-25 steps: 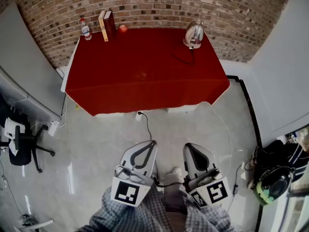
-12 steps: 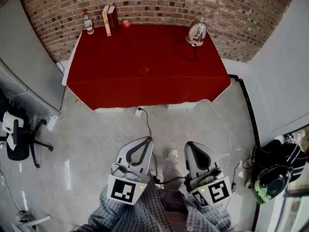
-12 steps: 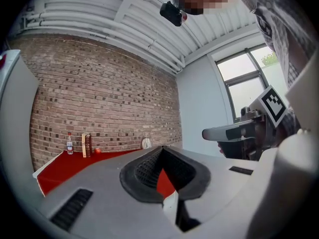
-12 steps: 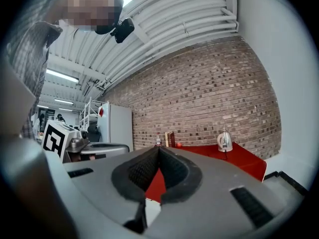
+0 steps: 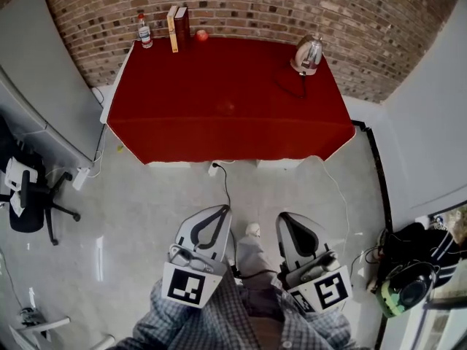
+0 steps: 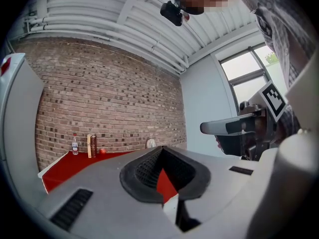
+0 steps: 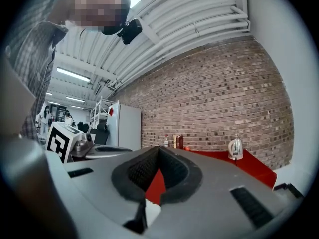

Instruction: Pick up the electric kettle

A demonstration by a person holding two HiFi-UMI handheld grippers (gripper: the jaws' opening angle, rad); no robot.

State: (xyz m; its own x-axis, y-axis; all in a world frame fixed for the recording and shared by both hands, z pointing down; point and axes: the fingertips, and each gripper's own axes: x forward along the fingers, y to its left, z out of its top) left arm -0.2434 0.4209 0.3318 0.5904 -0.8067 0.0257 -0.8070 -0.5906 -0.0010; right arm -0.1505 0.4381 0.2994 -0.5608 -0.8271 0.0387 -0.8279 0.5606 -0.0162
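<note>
The shiny steel electric kettle (image 5: 309, 53) stands at the far right corner of the red-clothed table (image 5: 226, 126), against the brick wall (image 5: 241, 6) and well apart from both grippers. The grey left gripper (image 5: 225, 214) and grey right gripper (image 5: 285, 219) hang over the pale floor (image 5: 146, 210), each with its jaws pressed together on nothing. The head view shows the kettle's dark cord (image 5: 288, 86); only the left gripper view shows a window (image 6: 246, 81), and only the right gripper view shows distant people (image 7: 47, 114)

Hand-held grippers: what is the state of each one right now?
Left hand-held gripper: closed, holding nothing.
Right hand-held gripper: closed, holding nothing.
</note>
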